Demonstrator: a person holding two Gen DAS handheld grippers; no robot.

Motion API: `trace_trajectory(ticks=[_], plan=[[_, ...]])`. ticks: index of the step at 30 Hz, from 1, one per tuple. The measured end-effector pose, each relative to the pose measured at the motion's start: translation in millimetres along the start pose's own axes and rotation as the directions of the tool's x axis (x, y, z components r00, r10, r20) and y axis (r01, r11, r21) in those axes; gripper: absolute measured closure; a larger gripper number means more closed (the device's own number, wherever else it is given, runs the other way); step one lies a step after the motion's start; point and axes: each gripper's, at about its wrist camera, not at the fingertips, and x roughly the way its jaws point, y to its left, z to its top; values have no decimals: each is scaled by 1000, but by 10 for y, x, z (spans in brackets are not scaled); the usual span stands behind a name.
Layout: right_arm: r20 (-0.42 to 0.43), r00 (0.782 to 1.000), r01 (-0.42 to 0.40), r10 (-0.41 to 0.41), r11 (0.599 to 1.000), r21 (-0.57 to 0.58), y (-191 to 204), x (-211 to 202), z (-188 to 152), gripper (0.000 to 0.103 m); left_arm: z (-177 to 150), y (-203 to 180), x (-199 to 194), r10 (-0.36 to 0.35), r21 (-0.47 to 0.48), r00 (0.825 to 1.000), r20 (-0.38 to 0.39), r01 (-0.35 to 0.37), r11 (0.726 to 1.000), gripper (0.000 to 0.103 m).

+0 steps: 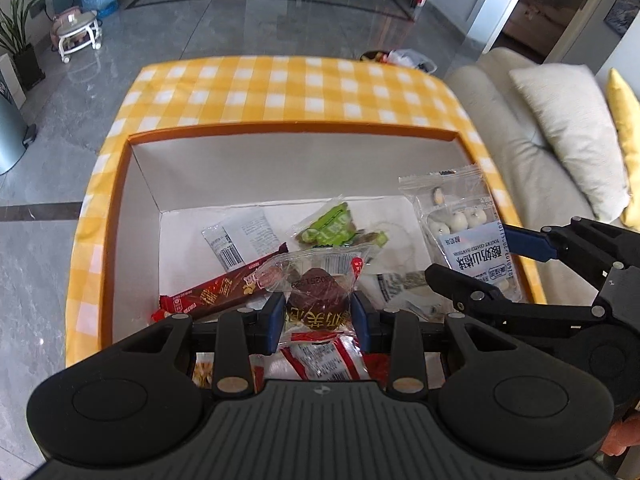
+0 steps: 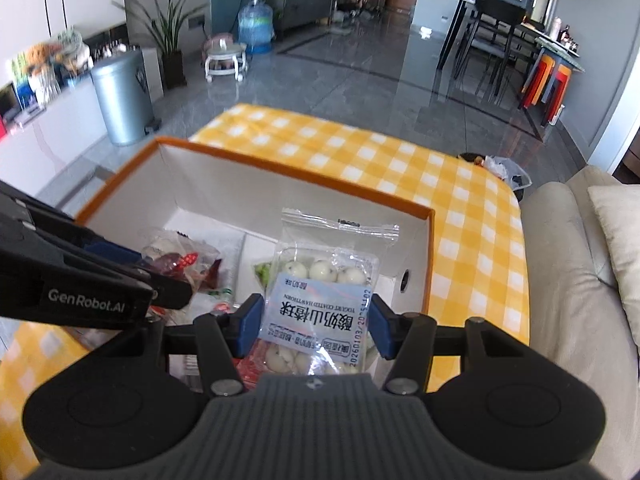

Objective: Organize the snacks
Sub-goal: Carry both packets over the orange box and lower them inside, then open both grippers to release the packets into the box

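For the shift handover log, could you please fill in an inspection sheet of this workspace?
Surface: table in yellow checked cloth.
Job's things: orange-rimmed box holding a red-brown bar, green packet and other wrappers.
Clutter: nothing seen.
Grippers: left gripper shut on brown cake packet; right gripper shut on yogurt hawthorn ball pack, both over the box.
Cables: nothing seen.
Surroundings: sofa, metal bin, water jug.

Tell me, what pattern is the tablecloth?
Yellow and white checks on the tablecloth, clearest in the left wrist view.
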Motion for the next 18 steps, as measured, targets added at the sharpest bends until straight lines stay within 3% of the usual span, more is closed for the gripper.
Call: trace_trajectory(ticks=[7, 18], plan=[[-79, 996, 39, -45, 996, -83, 13, 417, 83, 49, 125, 44, 335, 38, -1, 996, -78, -38, 999, 64], [-139, 983, 90, -116, 979, -184, 55, 693, 119, 45, 160, 8, 601, 83, 29, 989, -122, -80, 996, 64]])
